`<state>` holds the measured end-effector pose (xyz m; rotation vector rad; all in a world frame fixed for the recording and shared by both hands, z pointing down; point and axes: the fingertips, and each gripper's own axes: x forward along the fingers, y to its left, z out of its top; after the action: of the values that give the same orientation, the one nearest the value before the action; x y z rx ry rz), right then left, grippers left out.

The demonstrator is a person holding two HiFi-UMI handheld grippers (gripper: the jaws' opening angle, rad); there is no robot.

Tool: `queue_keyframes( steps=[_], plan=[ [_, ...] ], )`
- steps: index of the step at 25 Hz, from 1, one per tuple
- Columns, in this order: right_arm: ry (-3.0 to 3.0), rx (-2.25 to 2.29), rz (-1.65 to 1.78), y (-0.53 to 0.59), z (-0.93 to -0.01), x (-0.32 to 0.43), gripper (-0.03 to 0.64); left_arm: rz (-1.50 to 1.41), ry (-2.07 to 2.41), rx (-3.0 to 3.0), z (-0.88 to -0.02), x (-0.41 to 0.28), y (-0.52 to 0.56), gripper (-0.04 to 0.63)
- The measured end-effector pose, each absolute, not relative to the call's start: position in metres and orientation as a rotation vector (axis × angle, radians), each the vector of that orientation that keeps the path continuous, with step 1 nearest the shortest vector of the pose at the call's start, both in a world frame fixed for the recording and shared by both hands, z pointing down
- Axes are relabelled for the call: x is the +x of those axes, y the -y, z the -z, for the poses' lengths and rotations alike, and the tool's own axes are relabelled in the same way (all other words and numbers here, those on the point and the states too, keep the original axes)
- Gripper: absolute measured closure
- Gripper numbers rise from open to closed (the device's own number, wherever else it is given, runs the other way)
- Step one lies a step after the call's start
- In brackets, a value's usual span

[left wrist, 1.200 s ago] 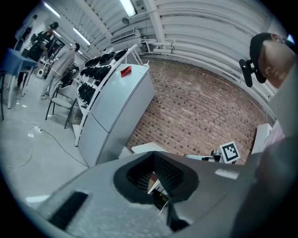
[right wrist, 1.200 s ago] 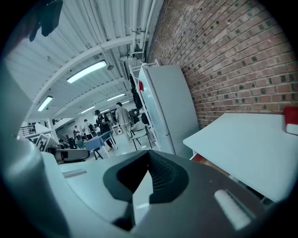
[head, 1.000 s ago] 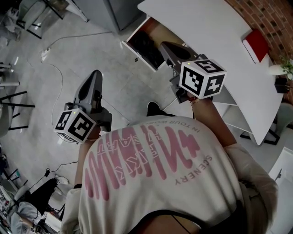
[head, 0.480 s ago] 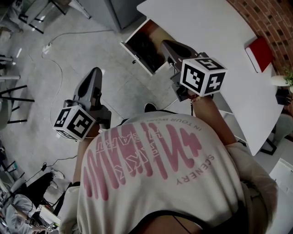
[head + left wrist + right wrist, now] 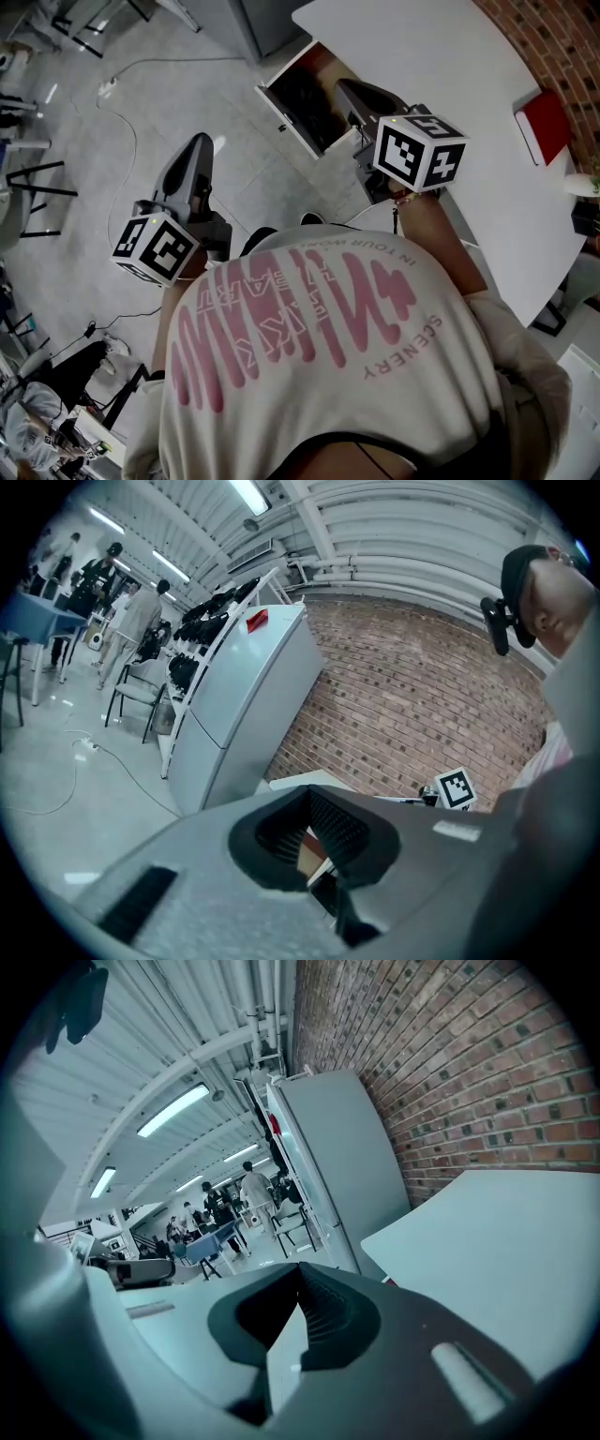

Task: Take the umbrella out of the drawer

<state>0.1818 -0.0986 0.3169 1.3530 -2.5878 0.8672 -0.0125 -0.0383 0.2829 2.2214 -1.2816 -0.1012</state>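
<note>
1. The drawer (image 5: 286, 122) under the white table (image 5: 441, 66) is open. A dark thing inside looks like the umbrella (image 5: 302, 92).
2. The right gripper (image 5: 349, 92) hangs just beside the drawer. Its jaws are together and hold nothing.
3. The left gripper (image 5: 197, 150) is over the floor (image 5: 141, 112), jaws together, empty too.
4. I think this is the reaching step. Next, the right gripper must open its jaws, dip in and squeeze the umbrella.

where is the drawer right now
Head view, top centre: the open drawer juts out from under the white table, just ahead of the right gripper.
</note>
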Motion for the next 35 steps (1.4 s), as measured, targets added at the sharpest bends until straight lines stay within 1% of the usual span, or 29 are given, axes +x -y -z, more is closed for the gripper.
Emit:
queue_keyframes(
  steps=[11, 16, 18, 27, 35],
  plan=[
    [2.561, 1.337, -0.902, 0.088, -0.334, 0.196, 0.606, 0.126, 1.251, 2.227, -0.291, 0.014, 0.055, 0.592],
    [2.526, 1.33, -0.687, 0.082, -0.34, 0.197, 0.606, 0.112, 1.285, 2.215, -0.293, 0.007, 0.061, 0.592],
    [2.511, 1.316, -0.667, 0.079, -0.347, 0.194, 0.606, 0.111, 1.273, 2.21, -0.294, 0.006, 0.062, 0.593],
    [2.443, 1.38, -0.802, 0.098, -0.364, 0.187, 0.606, 0.082, 1.206, 2.21, -0.308, -0.01, 0.083, 0.593],
    [2.379, 1.432, -0.953, 0.139, -0.383, 0.174, 0.606, 0.052, 1.183, 2.206, -0.312, -0.042, 0.143, 0.592]
  ],
)
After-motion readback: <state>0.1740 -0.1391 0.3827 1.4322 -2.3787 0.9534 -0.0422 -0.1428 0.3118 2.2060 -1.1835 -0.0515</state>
